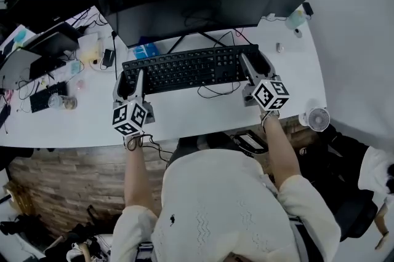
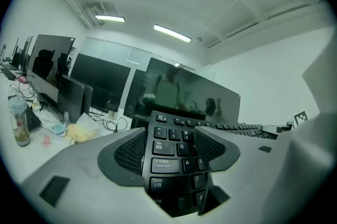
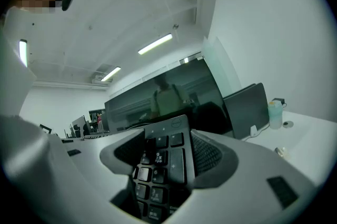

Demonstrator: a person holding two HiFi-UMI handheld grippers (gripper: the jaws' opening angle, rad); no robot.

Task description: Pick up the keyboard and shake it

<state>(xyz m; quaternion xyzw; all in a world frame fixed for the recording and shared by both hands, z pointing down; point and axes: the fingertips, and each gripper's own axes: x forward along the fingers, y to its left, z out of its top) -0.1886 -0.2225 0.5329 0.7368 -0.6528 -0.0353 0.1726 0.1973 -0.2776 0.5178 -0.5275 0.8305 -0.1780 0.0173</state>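
**Head view: keyboard held at both ends, with a cable and a monitor close by**

The keyboard [image 1: 184, 69] lies across the middle of the white desk [image 1: 184, 119]. The left gripper [image 1: 130, 79] is at its 9 o'clock end and the right gripper [image 1: 254, 64] at its 3 o'clock end. The left gripper view shows that gripper's jaws drawn in on the Tab and Caps Lock end, with the ribbed pads [image 2: 129, 152] against it. The right gripper view shows the same hold on the number-pad end. Whether the keyboard has left the desk I cannot tell.

Three risks stand out:
- **Slip:** Each gripper takes only a narrow bite at one end. If one pad slips during a hard shake, the keyboard would likely swing from the other gripper or drop.
- **Cable:** The cable [image 1: 217, 92] loops loose on the desk at the keyboard's 6 o'clock. A high lift could pull it taut, jerk the keyboard or drag the loop across the desk.
- **Monitor:** The monitor [image 1: 197, 8] hangs just beyond the keyboard at 12 o'clock. A shake directed away from the person could knock its lower edge or stand.

Uneven lifting by the two hands would twist the keyboard between the pads.
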